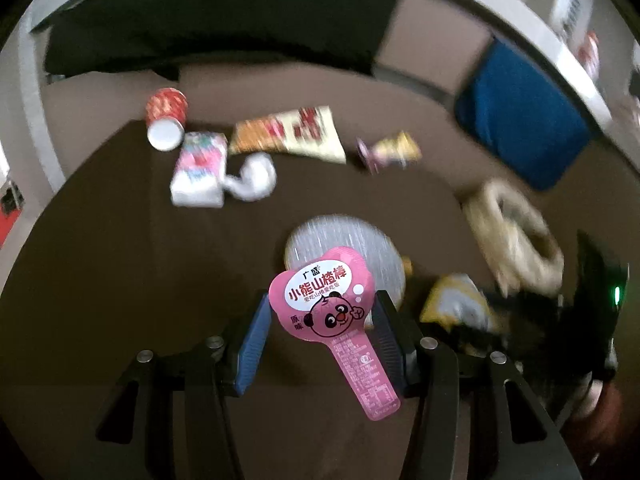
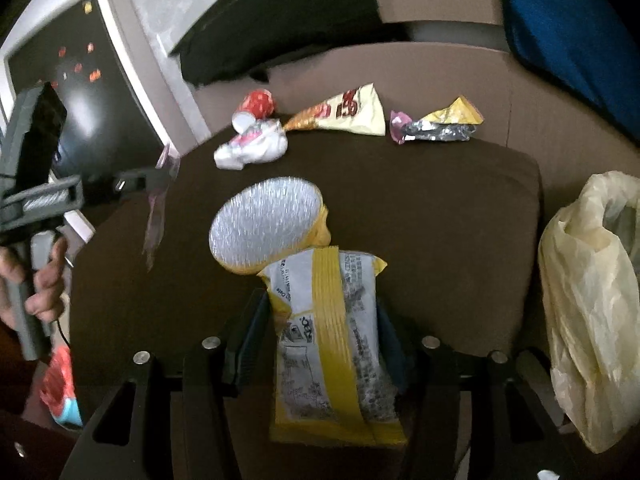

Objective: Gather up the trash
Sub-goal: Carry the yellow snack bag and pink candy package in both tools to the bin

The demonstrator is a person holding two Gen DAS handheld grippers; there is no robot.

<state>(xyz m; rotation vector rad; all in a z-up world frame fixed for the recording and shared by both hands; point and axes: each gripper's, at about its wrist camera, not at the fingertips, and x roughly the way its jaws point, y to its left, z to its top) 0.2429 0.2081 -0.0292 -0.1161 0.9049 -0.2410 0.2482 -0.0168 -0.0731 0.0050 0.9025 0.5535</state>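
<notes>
My left gripper [image 1: 320, 312] is shut on a pink bear-print wrapper [image 1: 328, 312], which stands up between the blue pads above the brown seat [image 1: 140, 280]. The right wrist view shows this gripper [image 2: 152, 178] at the left, with the pink wrapper [image 2: 156, 216] dangling from it. My right gripper [image 2: 320, 312] is open around a yellow-and-white snack bag [image 2: 328, 340]; the bag lies between the fingers and neither pad presses on it. Just beyond sits a round silver foil lid [image 2: 266, 216]. A pale plastic trash bag [image 2: 592, 308] slumps at the seat's right edge.
At the far edge lie a red paper cup [image 1: 166, 118], a tissue pack [image 1: 200, 168], crumpled tissue [image 1: 252, 178], a yellow-white snack bag [image 1: 292, 132] and a small yellow wrapper [image 1: 394, 150]. A blue cushion [image 1: 520, 120] rests behind. A hand [image 2: 44, 288] holds the left tool.
</notes>
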